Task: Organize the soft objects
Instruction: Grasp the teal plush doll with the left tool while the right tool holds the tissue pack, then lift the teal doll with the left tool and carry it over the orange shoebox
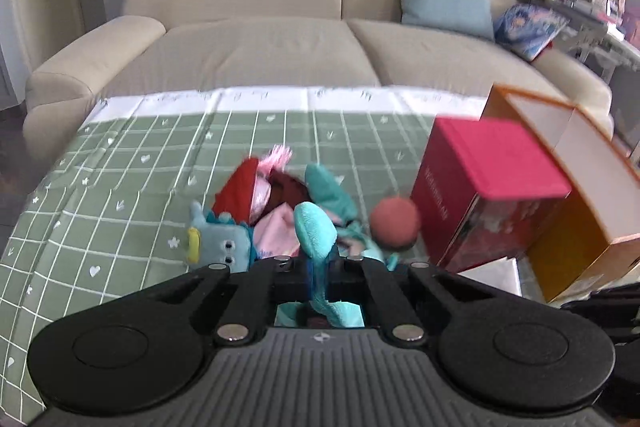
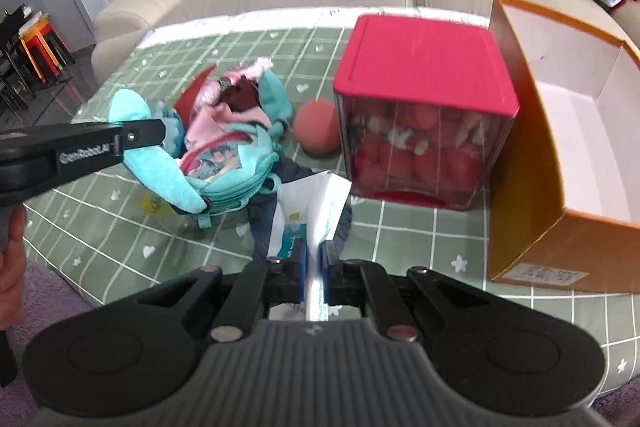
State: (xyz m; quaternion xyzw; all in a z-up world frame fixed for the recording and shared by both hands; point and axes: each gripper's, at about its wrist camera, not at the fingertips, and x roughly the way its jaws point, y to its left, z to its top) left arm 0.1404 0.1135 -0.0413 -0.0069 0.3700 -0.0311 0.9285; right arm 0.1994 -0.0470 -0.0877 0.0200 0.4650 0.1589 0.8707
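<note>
A heap of soft toys lies on the green checked cloth [image 1: 120,163]. It holds a teal plush doll [image 1: 316,227] with a long limb, a small blue monster plush [image 1: 218,243] and red and pink pieces. My left gripper [image 1: 318,267] is shut on the teal limb. In the right wrist view the left gripper [image 2: 158,137] pinches that limb beside the teal doll [image 2: 224,163]. My right gripper [image 2: 314,267] is shut on a white packet [image 2: 308,211] printed in teal, which lies over a dark cloth [image 2: 296,171]. A red ball [image 2: 318,131] rests next to the heap.
A clear box with a red lid [image 2: 424,67], full of red balls, stands right of the heap. Beside it an open orange cardboard box [image 2: 560,147] with a white inside stands with nothing in it. A beige sofa [image 1: 260,43] with cushions runs behind the table. A person's hand [image 2: 12,259] shows at the left edge.
</note>
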